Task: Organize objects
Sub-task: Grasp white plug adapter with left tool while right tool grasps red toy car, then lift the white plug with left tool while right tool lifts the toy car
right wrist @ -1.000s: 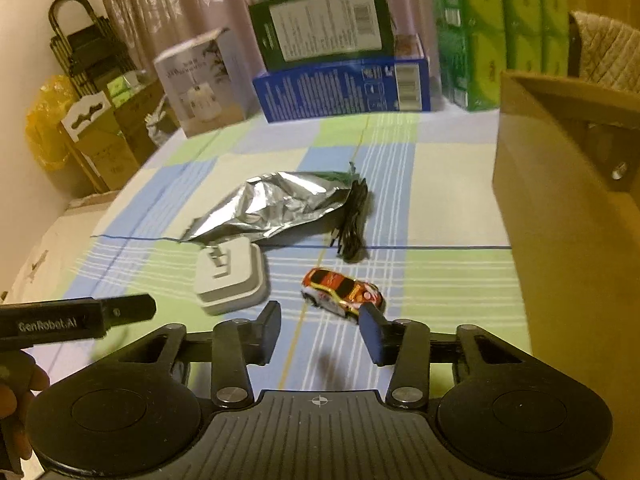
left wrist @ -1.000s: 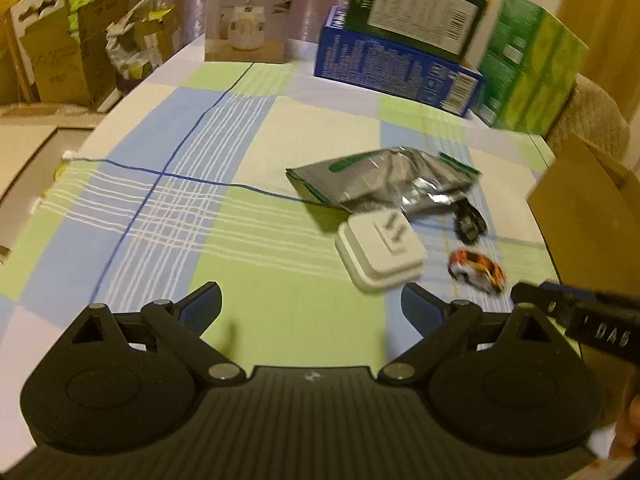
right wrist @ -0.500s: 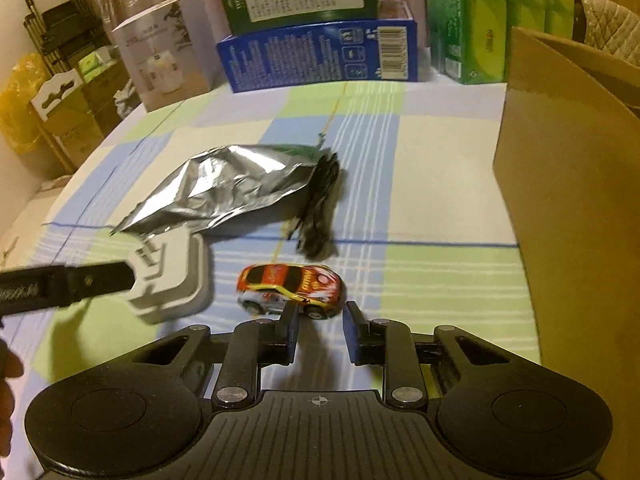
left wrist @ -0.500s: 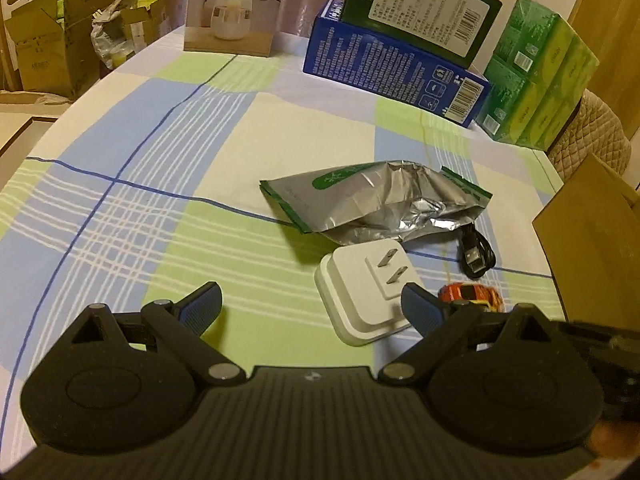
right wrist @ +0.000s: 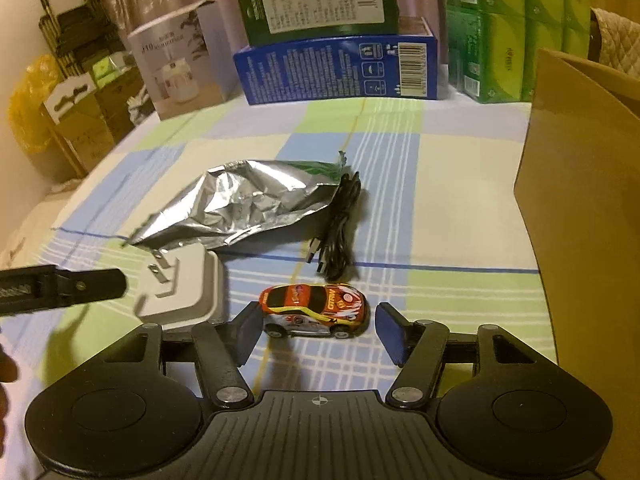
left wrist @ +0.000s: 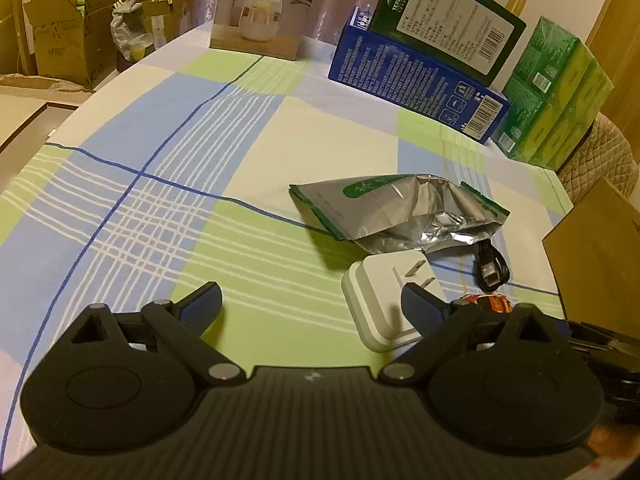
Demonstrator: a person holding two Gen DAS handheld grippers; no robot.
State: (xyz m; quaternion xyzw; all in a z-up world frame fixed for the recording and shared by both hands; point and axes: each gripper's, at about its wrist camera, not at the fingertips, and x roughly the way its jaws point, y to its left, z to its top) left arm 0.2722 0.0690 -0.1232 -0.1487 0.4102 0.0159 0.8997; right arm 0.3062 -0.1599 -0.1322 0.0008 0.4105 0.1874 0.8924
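In the left wrist view the left gripper [left wrist: 311, 304] stands wide open over the checked tablecloth [left wrist: 168, 168] with nothing between its fingers; its right fingertip overlaps the near corner of the white plug adapter [left wrist: 386, 300], but whether they touch cannot be told. Beyond the adapter lies the crumpled silver foil pouch [left wrist: 400, 210], and to its right the coiled black USB cable [left wrist: 490, 266], half tucked behind the pouch's edge. The toy car [left wrist: 490, 302] shows there only as an orange sliver, mostly hidden behind the gripper's right finger link. In the right wrist view the left gripper's body [right wrist: 60, 290] enters from the left edge, blurred and cut off, covering part of the adapter [right wrist: 184, 292], whose two prongs point up. A blurred fingertip of the person's hand [right wrist: 6, 368] shows at the left edge. The pouch [right wrist: 244, 200] and cable [right wrist: 340, 224] lie just behind, toward the middle of the table. The toy car [right wrist: 314, 310] sits side-on between the fingers of the right gripper [right wrist: 316, 332], which is open a little wider than the car with a gap showing on each side, gripping nothing. At the right edge a brown cardboard box [right wrist: 580, 208] stands, cut off by the frame, its inside hidden.
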